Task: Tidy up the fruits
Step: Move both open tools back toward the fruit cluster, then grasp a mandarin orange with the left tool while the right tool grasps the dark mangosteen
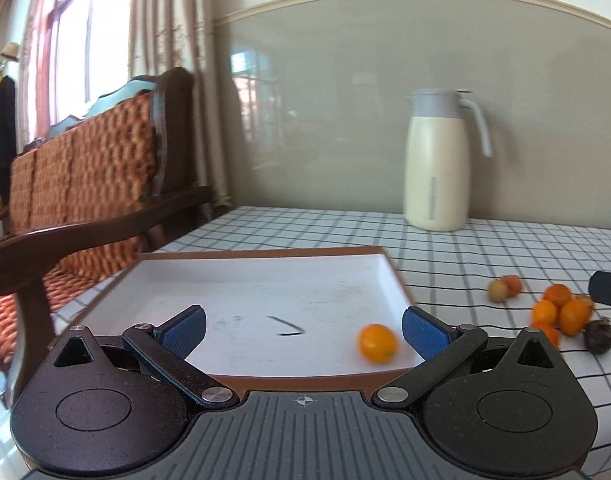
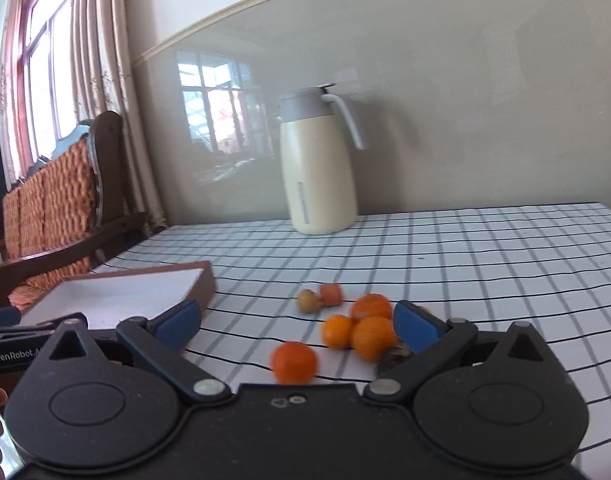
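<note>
One orange fruit (image 1: 377,342) lies in white tray (image 1: 241,258), near its right wall. Remaining oranges (image 2: 357,328) clustered on checked counter (image 2: 465,264), right of tray.

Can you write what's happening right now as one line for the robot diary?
left gripper: open over tray | orange fruit: in tray | right gripper: open above fruit pile on table | nothing held

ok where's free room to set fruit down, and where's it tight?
Free: most of the tray floor, left of the lone orange fruit; also the tablecloth right of the jug. Crowded: the fruit cluster right of the tray.
</note>
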